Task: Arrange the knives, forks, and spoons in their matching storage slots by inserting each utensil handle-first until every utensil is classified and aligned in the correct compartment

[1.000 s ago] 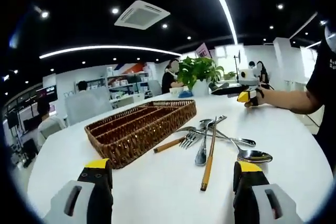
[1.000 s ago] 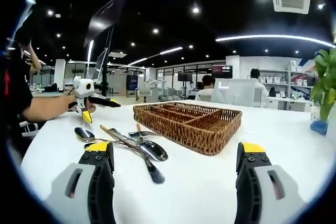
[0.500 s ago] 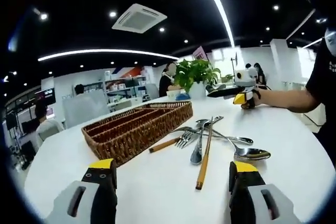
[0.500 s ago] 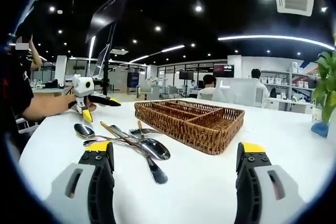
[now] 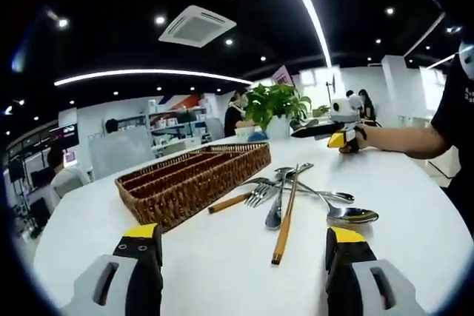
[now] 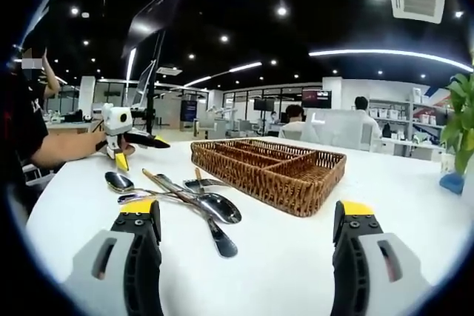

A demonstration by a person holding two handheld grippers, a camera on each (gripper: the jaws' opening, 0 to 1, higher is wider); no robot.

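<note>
Both grippers' fingers (image 5: 141, 246) spread, empty. The utensil pile (image 5: 296, 197) overlaps beside the wicker tray (image 5: 192, 179); lifting 1 could drag others.

Brown woven basket (image 5: 194, 180), silver spoons (image 6: 220, 209) (some utensils wooden-handled) on a white table (image 5: 222, 264)

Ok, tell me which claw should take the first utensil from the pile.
Probably left: the wooden-handled utensil lies between the open left claw, handle end nearest. The right claw faces mostly bare table.
</note>
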